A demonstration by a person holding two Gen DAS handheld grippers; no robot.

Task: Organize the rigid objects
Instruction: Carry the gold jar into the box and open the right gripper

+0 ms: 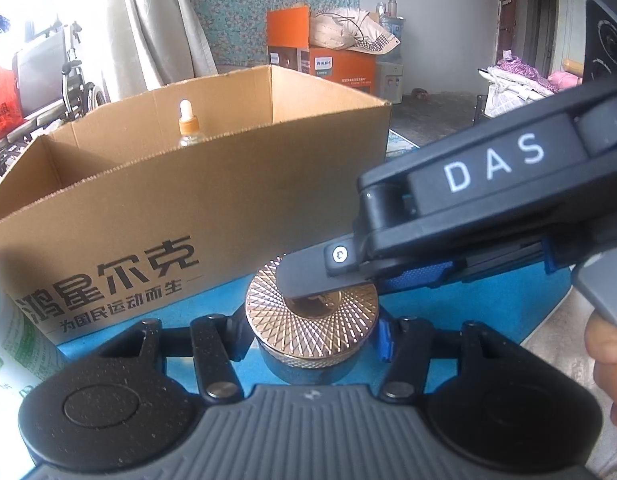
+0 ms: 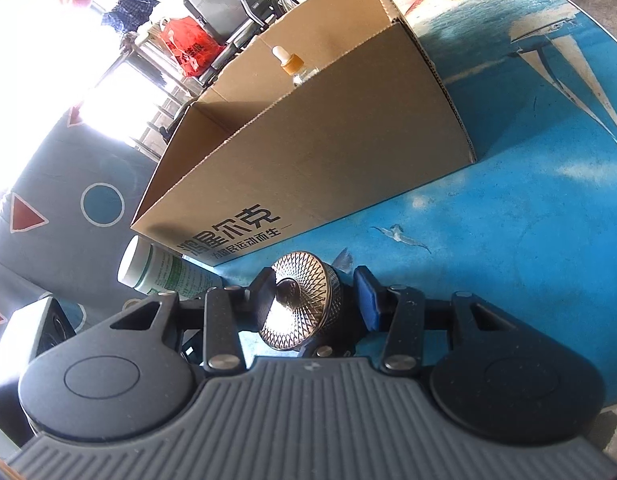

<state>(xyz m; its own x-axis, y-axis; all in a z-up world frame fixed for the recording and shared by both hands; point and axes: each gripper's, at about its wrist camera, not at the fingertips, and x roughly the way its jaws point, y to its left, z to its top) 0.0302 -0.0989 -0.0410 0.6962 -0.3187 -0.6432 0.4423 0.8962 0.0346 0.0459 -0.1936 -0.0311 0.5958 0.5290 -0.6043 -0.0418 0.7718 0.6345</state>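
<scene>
A round jar with a patterned gold lid (image 1: 312, 312) stands on the blue mat in front of an open cardboard box (image 1: 212, 200). My left gripper (image 1: 312, 340) has its jaws against the jar's sides. My right gripper (image 1: 304, 280) comes in from the right, one finger lying across the lid's top. In the right wrist view the jar (image 2: 302, 304) sits between my right gripper's fingers (image 2: 316, 300), which close around the lid. A dropper bottle (image 1: 187, 122) stands inside the box; it also shows in the right wrist view (image 2: 294, 66).
A white and green bottle (image 2: 160, 268) lies beside the box's near corner, seen at the left edge in the left wrist view (image 1: 12, 344). The blue printed mat (image 2: 508, 208) extends to the right. An orange carton (image 1: 320, 56) and a wheelchair (image 1: 68, 80) stand beyond.
</scene>
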